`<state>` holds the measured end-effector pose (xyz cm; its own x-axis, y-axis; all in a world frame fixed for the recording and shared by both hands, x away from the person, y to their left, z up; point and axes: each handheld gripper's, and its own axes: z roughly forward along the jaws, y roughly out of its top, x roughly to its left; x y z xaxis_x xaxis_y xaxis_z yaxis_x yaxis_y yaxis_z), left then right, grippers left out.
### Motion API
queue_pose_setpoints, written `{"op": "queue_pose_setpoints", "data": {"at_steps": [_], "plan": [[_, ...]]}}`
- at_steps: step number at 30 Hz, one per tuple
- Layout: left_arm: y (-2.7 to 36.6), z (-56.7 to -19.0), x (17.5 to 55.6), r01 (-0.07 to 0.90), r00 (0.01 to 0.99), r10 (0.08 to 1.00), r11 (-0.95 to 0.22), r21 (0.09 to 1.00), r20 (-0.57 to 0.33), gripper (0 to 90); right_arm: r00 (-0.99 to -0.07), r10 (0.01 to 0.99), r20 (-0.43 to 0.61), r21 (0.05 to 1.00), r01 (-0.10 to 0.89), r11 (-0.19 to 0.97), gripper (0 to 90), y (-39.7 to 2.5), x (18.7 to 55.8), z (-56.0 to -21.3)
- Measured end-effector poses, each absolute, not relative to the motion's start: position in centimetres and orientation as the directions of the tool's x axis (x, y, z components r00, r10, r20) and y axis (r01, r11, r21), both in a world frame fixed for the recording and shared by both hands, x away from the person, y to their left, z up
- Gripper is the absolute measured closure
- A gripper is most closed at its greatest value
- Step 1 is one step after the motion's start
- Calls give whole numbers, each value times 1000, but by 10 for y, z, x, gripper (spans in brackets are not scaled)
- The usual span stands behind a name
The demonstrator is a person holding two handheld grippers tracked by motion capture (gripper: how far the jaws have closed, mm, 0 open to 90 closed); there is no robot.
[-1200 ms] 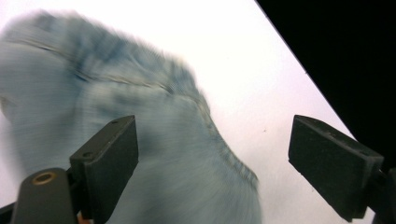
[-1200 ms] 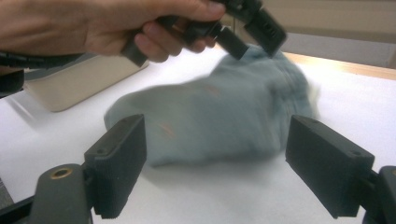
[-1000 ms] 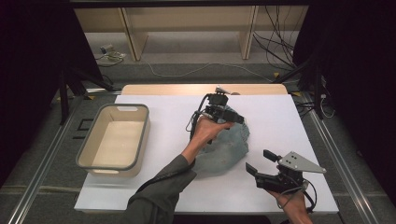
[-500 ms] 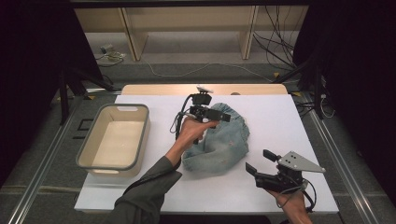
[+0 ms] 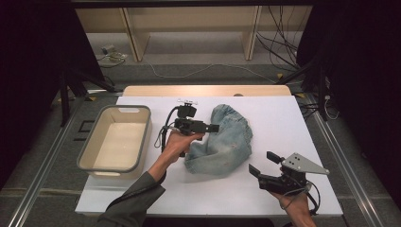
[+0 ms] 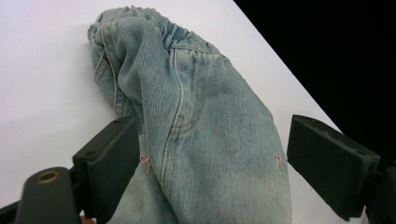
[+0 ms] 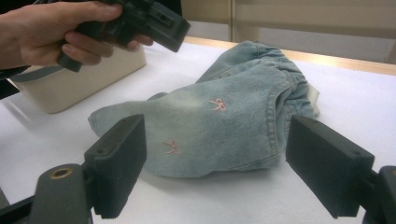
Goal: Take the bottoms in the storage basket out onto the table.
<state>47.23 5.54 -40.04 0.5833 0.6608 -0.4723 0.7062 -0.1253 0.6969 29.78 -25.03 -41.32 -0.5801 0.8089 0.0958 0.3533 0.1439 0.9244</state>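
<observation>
The crumpled pale denim garment (image 5: 226,142) lies at the middle of the high view on the white desk (image 5: 293,118), its gathered waistband toward the top of the frame. The left gripper (image 5: 215,127) hovers at the garment's left edge, fingers spread wide with nothing between them; the left gripper view adds what the high view cannot, the elastic waistband (image 6: 154,23) at upper centre, the seams, and tiny pink bow stitches (image 6: 144,161) on the cloth. The right gripper (image 5: 262,163) sits at lower right of the high view, apart from the denim, fingers also wide and empty; its own view shows the garment (image 7: 224,126) side-on, folded into a low mound. A beige tub (image 5: 116,139) stands at centre left on the desk. Beyond the desk, at the top of the frame, are wooden shelving legs (image 5: 250,28) and cables (image 5: 198,70) on a grey floor.
</observation>
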Motion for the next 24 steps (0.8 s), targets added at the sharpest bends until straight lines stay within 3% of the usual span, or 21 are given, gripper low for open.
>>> {"op": "queue_pose_setpoints", "data": {"at_steps": [24], "plan": [[103, -407, 434, 531, 692, 607, -63, 845, -390, 132, -566, 817, 115, 922, 366, 124, 212, -253, 299, -414]]}}
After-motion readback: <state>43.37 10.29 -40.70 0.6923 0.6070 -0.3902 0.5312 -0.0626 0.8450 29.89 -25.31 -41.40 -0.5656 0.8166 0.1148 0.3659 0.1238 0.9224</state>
